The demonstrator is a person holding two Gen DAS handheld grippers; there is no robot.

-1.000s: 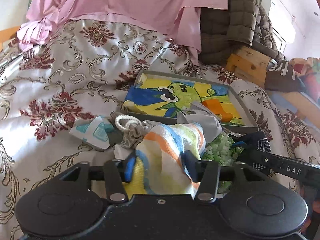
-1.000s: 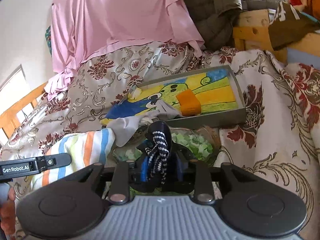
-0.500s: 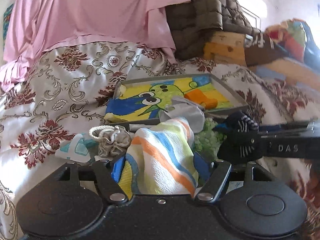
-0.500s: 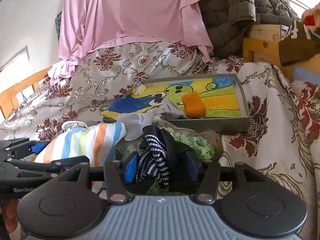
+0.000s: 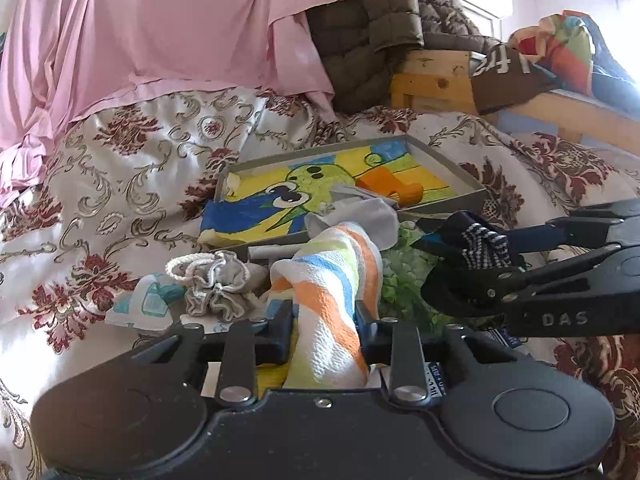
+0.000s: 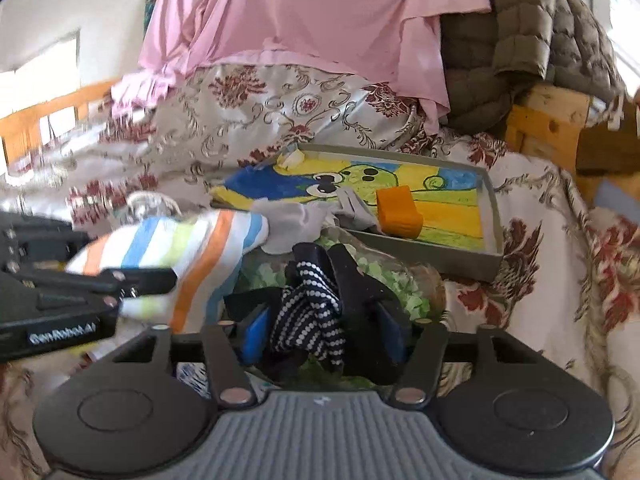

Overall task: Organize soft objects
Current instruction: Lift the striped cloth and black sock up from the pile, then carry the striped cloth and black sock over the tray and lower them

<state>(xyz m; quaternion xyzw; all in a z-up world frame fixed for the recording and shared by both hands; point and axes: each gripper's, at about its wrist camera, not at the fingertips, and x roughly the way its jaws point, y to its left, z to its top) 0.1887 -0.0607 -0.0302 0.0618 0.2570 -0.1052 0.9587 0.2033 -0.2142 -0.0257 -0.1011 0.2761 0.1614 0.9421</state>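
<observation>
My left gripper [image 5: 326, 330] is shut on a striped white, orange, blue and green cloth [image 5: 334, 300], held above the bed; the cloth also shows in the right wrist view [image 6: 192, 252]. My right gripper [image 6: 322, 328] is shut on a dark navy cloth with white dotted pattern [image 6: 312, 308], seen from the side in the left wrist view [image 5: 476, 240]. Ahead lies a grey shallow box [image 6: 490, 216] with a cartoon picture inside and an orange block [image 6: 398, 212] in it. A grey cloth [image 5: 360, 216] drapes over the box's near edge.
A grey drawstring pouch [image 5: 218, 282] and a teal-patterned cloth [image 5: 146, 304] lie on the floral bedspread [image 5: 120, 184]. A clear bag of green pieces [image 6: 384, 276] sits by the box. A pink sheet [image 5: 160, 36], an olive quilted jacket [image 5: 380, 36] and a wooden frame [image 5: 436, 80] are behind.
Both grippers have lifted and swung with their cloths still held. The left jaws have closed tighter on the striped cloth. The right gripper has come closer to the left one.
</observation>
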